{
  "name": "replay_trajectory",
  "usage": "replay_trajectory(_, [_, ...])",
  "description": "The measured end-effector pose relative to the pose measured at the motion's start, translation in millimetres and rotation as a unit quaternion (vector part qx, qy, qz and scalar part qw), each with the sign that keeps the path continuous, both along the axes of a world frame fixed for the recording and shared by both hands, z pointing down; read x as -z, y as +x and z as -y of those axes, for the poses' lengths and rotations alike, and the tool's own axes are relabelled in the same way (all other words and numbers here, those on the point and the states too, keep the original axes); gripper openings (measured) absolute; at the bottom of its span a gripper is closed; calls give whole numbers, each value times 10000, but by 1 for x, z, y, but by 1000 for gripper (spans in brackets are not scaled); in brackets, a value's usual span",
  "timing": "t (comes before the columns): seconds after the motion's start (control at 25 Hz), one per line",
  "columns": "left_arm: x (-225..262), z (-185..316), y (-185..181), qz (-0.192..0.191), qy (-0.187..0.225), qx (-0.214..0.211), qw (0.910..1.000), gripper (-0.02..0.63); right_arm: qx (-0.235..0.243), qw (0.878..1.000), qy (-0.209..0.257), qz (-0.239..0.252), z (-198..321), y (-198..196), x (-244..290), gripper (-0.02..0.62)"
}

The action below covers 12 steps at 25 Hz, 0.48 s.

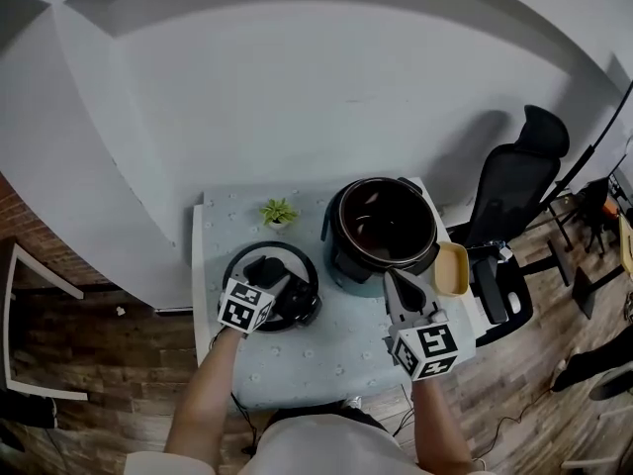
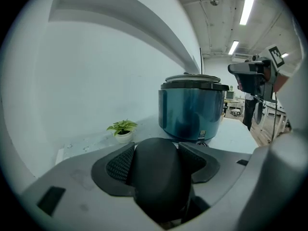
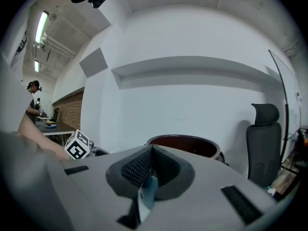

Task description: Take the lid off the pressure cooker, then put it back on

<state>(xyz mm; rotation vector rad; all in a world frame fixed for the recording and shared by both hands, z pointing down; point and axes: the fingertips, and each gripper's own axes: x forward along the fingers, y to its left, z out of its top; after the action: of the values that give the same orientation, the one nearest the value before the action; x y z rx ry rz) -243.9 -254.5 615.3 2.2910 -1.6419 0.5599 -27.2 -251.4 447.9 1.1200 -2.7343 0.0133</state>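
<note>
Lid [image 1: 302, 290] position and grip, by view.

Head view: the lid sits low at the table's [image 1: 297, 364] left part, beside the open cooker [image 1: 381, 228]. Whether it rests on the cloth cannot be determined. The left gripper [image 1: 269, 283] is on the lid's top. The right gripper [image 1: 398, 287] points at the cooker's near wall, with a yellow cup [image 1: 452, 268] just right of its tips. A plant [image 1: 278, 212] stands beyond the lid. The floor is wood; a chair [image 1: 514, 191] stands to the right.

Left gripper view: the jaws are clamped on the lid's black handle [image 2: 161, 177], one pad on each flank. The handle's long axis runs forward between them. The cooker stands ahead and slightly right of the jaws, rim above jaw level. Judgement: refitting requires a lift, then travel forward-right. The left hand is the carrying hand.

Right gripper view: the jaws are together, with nothing gripped. The cooker's open rim [image 3: 183, 143] lies straight ahead, near. Behind it is a white wall.
</note>
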Motion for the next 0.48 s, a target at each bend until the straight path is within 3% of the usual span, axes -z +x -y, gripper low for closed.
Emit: replay_trajectory(0.48, [-12,3,5,69,45,-28,10000,282,-188,9998,-29,-16,8,14,-2,0])
